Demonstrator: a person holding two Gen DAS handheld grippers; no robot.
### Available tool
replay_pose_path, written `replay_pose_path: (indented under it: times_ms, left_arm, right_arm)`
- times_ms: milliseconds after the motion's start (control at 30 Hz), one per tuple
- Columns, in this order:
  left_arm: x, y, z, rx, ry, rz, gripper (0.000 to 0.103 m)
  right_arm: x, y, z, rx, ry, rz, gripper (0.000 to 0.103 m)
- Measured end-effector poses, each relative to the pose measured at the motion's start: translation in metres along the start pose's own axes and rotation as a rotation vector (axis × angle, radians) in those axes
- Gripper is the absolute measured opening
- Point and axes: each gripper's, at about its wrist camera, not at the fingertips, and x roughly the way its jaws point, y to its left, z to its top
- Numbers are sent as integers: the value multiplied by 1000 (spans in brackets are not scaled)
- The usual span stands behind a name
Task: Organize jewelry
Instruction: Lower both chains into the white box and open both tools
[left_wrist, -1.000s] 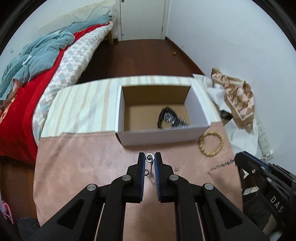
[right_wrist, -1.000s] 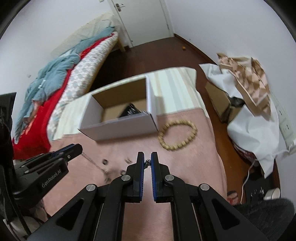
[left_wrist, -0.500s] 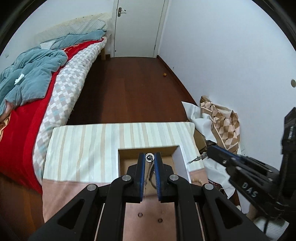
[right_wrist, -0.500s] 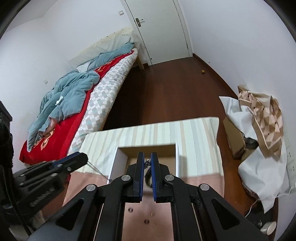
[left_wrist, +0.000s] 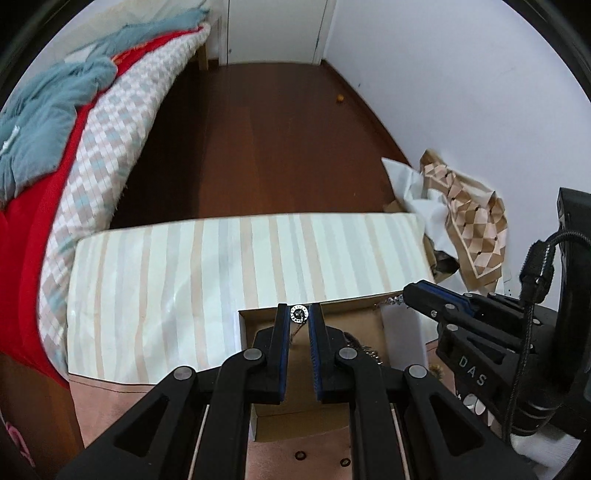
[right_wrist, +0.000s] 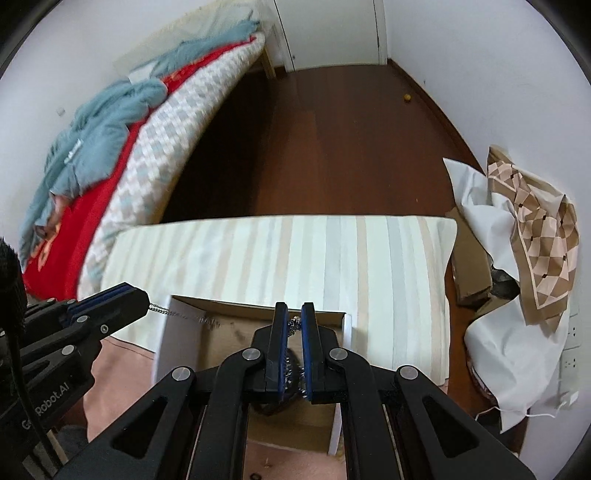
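Now left claw (left_wrist: 299, 316) and right claw (right_wrist: 294, 320) each pinch necklace (right_wrist: 177, 314) ends, chain spanning box (right_wrist: 162, 354) widthwise.

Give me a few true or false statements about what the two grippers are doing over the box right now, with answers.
1. The left gripper pinches a round pendant. True.
2. The right gripper is wide open and empty. False: it is shut on the chain.
3. Both grippers hang above the cardboard box. True.
4. The box sits on the red blanket. False: it sits on the table, by the striped cloth.
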Motion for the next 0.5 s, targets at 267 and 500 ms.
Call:
replay_pose_path:
  times_ms: [267, 500]
  left_arm:
    - [3, 13, 2, -23, 4, 105, 25]
    - [-17, 26, -11, -33, -76, 215, 86]
  right_arm:
    - [24, -10, 5, 10, 108, -23, 12]
    - [10, -15, -5, 14, 94, -76, 66]
